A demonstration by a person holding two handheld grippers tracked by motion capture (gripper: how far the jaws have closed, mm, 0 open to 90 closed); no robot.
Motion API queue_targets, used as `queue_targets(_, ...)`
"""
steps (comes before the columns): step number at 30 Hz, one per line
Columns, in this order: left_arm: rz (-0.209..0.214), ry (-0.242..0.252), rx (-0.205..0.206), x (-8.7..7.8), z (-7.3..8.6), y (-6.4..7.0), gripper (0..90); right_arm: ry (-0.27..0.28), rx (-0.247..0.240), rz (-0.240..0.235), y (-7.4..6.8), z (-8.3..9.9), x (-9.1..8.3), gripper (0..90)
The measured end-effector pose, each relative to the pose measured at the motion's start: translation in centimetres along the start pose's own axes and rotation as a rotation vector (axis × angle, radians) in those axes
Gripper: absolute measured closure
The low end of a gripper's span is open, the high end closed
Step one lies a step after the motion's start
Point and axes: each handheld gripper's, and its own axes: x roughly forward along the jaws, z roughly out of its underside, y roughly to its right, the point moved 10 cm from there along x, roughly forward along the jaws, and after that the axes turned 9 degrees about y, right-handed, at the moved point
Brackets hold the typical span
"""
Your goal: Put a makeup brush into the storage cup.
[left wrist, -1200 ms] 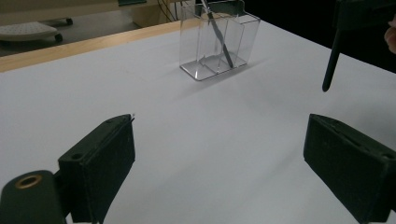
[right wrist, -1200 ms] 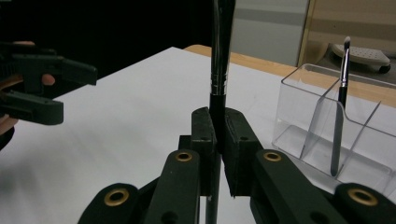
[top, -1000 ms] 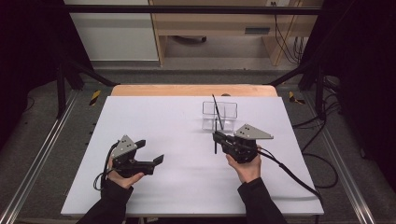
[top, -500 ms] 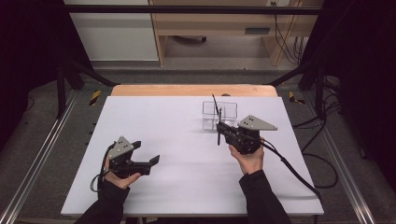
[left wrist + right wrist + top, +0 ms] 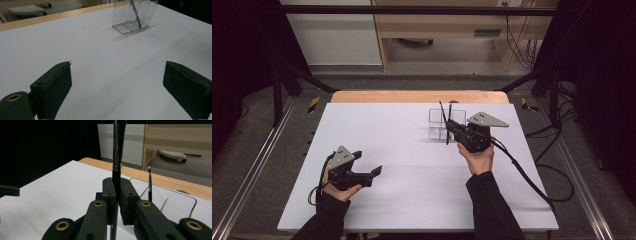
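Right gripper [image 5: 451, 129], approx 2 o'clock on the table [image 5: 412, 200] in the high view, has its jaws clamped tight on a slim black brush [image 5: 117, 157], held upright w/ the metal ferrule above the pads and the lower end poking out below. Just beyond it, at 12 o'clock from the jaws, sits the clear compartment holder [image 5: 438, 125]; one small brush [image 5: 149, 182] stands inside already, leaning a bit. So judging by that: one brush is in, the held one is lifted and near the holder but not yet over a compartment, drop-in not yet done. Left gripper [image 5: 371, 173], approx 8 o'clock, rests low by the table w/ jaws wide apart, holding nothing; holder [image 5: 133, 15] is well apart from it at its 1 o'clock.
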Motion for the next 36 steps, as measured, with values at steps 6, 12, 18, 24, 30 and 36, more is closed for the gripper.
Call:
queue_targets(6, -0.001, -0.006, 0.003, 0.1, 0.1, 0.0, 7.7, -0.001, 0.004, 0.018, 0.7, -0.6, 0.8, 84.3)
queue_targets(12, -0.003, -0.012, 0.002, 0.2, 0.3, 0.0, 7.7, -0.003, 0.007, 0.035, 1.4, -1.2, 1.6, 84.2)
queue_targets(18, -0.003, -0.021, 0.001, 0.4, 0.6, -0.2, 7.7, 0.003, 0.020, 0.060, 2.4, -1.5, 2.3, 84.3)
queue_targets(24, 0.000, -0.020, 0.001, 0.3, 0.6, -0.2, 7.7, 0.007, 0.024, 0.076, 3.1, -2.0, 2.9, 84.3)
queue_targets(30, 0.000, -0.022, 0.001, 0.4, 0.6, -0.3, 7.7, 0.003, 0.026, 0.099, 4.0, -2.1, 3.5, 84.3)
queue_targets(36, 0.000, -0.022, -0.001, 0.3, 0.6, -0.3, 7.7, 0.004, 0.030, 0.114, 4.6, -2.0, 4.3, 84.2)
